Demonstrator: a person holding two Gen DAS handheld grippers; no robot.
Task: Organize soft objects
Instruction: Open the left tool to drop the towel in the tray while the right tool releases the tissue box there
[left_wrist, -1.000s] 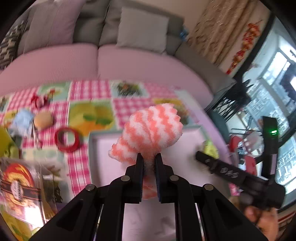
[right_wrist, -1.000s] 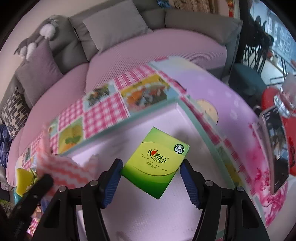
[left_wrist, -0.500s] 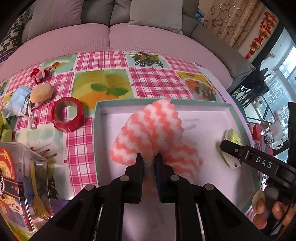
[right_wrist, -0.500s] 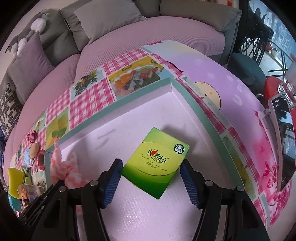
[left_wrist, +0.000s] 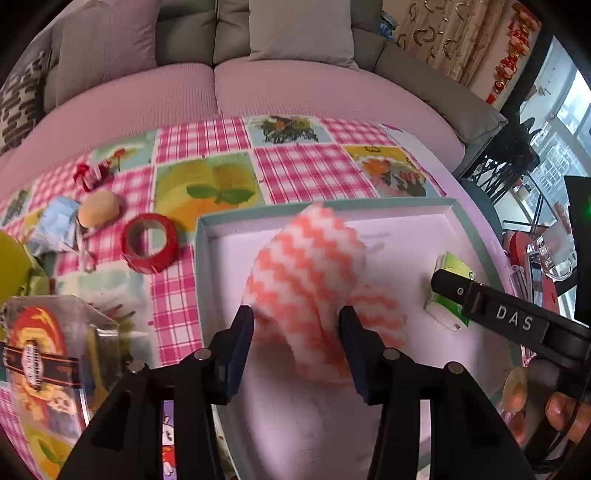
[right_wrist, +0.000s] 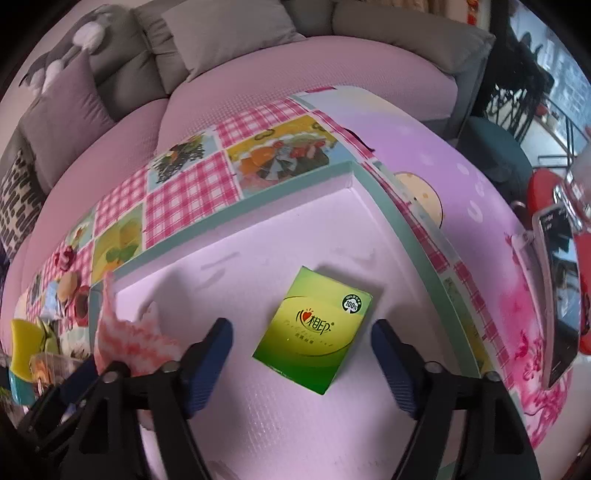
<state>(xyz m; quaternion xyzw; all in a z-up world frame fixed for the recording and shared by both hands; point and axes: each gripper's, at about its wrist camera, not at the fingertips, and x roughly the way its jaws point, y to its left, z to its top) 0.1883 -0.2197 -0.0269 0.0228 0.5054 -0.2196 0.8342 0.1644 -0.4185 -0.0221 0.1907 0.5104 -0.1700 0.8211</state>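
the shallow tray (left_wrist: 476, 236) with a teal rim sits on the bench's checked cloth (left_wrist: 303, 170) and holds two things: a pink-and-white zigzag cloth (left_wrist: 310, 273) and a green tissue pack (right_wrist: 314, 328). the left claw (left_wrist: 295, 325) is opening, the cloth between its jaws (pads just beside it, no squeeze). the right claw (right_wrist: 301, 347) is opening wide around the tissue pack, which lies flat, untouched. a red tape roll (left_wrist: 149, 243) lies outside the tray.
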